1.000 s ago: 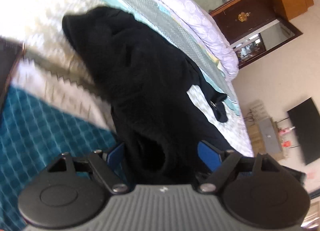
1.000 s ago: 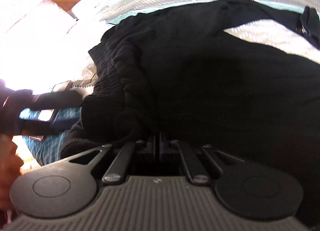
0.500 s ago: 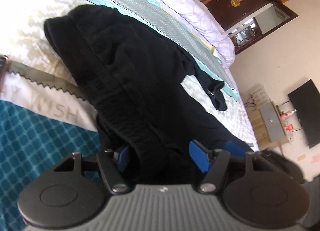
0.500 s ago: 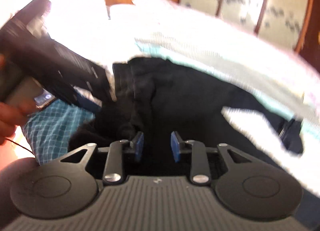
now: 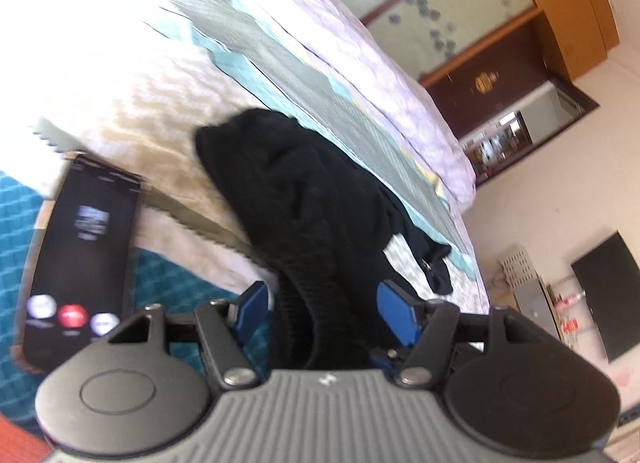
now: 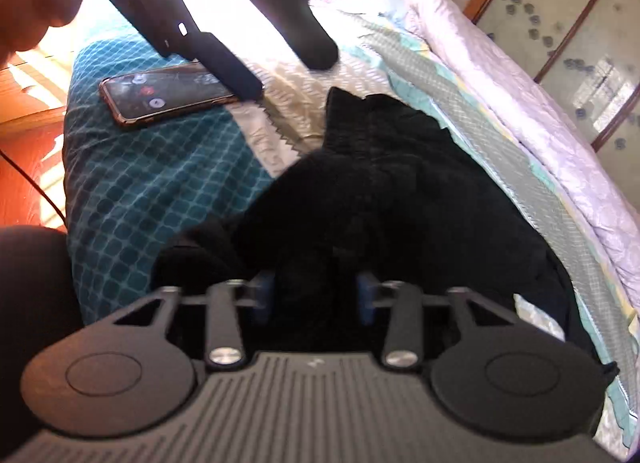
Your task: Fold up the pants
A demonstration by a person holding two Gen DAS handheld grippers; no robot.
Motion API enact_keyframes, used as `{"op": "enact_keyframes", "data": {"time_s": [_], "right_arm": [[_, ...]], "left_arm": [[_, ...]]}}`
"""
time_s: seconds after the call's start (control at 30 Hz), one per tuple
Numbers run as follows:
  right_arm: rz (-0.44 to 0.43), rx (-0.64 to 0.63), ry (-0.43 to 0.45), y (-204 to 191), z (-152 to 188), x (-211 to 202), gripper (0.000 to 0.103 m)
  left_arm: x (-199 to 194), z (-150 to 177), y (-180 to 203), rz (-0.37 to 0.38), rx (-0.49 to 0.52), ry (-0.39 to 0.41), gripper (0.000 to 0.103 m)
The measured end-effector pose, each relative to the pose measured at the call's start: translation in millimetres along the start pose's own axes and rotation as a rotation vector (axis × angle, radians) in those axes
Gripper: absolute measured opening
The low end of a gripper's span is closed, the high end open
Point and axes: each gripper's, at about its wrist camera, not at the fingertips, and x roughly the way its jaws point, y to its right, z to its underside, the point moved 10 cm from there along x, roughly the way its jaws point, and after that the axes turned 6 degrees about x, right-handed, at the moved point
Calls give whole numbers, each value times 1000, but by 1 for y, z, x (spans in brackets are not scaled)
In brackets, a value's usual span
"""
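Observation:
The black pants (image 5: 316, 191) lie bunched on the patterned bedspread (image 5: 120, 75); they also show in the right wrist view (image 6: 400, 191). My left gripper (image 5: 320, 309) is open, its blue pads (image 5: 394, 313) apart on either side of a raised fold of the pants. My right gripper (image 6: 316, 297) is open, its pads (image 6: 266, 295) apart with black cloth between them. In the right wrist view the left gripper's body (image 6: 216, 23) is held up over the bed at the top left. One trouser leg end (image 5: 436, 263) trails to the right.
A phone (image 6: 160, 93) with a lit screen lies on the teal part of the bedspread; it also shows in the left wrist view (image 5: 84, 259). A lilac quilt (image 6: 532, 111) is rolled along the far side. A wardrobe (image 5: 500, 75) stands beyond; a wooden floor (image 6: 24, 167) lies left.
My right gripper has opened, from shut on the waistband to pads wide apart, and has pulled back. My left gripper has lifted and drawn back. The phone has come into view.

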Motion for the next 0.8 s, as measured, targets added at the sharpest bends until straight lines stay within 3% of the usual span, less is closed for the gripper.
{"op": "enact_keyframes", "data": {"time_s": [0.03, 0.07, 0.2, 0.27, 0.33, 0.4, 0.43, 0.5, 0.63, 0.7, 0.8], "right_arm": [[-14, 64, 10, 0, -7, -7, 17], [-53, 166, 36, 5, -16, -17, 17], [-317, 575, 251, 27, -62, -63, 18], [-472, 754, 261, 28, -71, -56, 25], [-564, 852, 162, 12, -62, -24, 49], [-477, 763, 22, -14, -43, 9, 54], [-436, 704, -5, -23, -34, 14, 53], [-407, 655, 42, -27, -31, 2, 53], [-414, 698, 127, 4, -34, -32, 53], [-411, 736, 129, 17, -29, -34, 53], [-336, 716, -35, 15, 2, 5, 51]], "left_arm": [[-7, -1, -4, -2, -12, 15, 62], [-15, -2, -8, -2, -24, 33, 63], [-42, -9, -21, 17, -77, 109, 64], [-49, -13, -25, 27, -107, 135, 67], [-51, -14, -28, 20, -120, 143, 67], [-52, -13, -28, 10, -116, 138, 67], [-52, -12, -26, 12, -111, 138, 67], [-50, -13, -22, 29, -97, 133, 67], [-24, -9, -2, 65, -50, 81, 67], [2, -2, 9, 76, -16, 30, 69], [52, 21, 5, -12, 44, -138, 62]]}}
